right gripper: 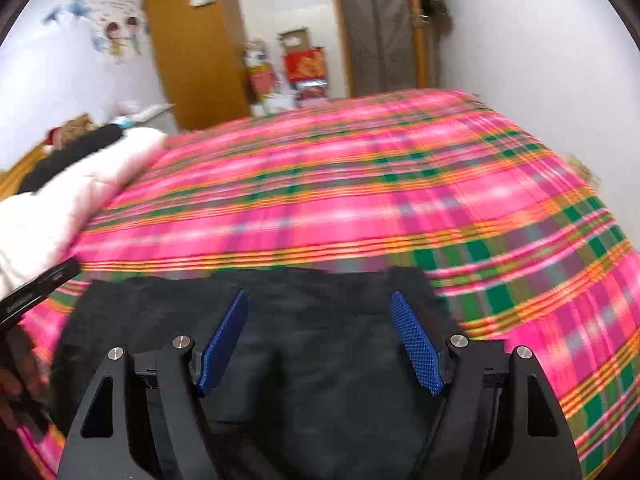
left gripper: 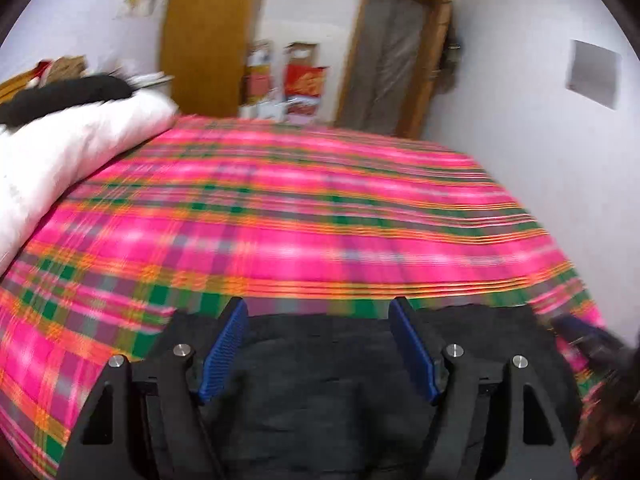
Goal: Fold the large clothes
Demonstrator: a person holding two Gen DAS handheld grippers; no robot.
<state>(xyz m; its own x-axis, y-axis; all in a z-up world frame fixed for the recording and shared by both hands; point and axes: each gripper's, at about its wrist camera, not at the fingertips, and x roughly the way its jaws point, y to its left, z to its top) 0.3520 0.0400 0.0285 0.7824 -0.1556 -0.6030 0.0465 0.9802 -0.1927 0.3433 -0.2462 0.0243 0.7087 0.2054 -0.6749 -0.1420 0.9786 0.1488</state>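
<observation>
A pink plaid bedspread [left gripper: 320,208] carries the black garment [right gripper: 304,352] at its near edge. Left gripper [left gripper: 320,344] and right gripper [right gripper: 320,340] hover over that garment, jaws wide, holding nothing. Only the right view shows a hand [right gripper: 16,380].

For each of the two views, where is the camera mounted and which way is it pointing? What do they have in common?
Left wrist: on the left gripper, looking along its open blue fingers over a black garment and across the plaid bedspread; the other gripper's edge shows at right.
Right wrist: on the right gripper, open, facing likewise; the person's hand shows at left.
Shared: garment, bedspread, white duvet, wooden wardrobe.
</observation>
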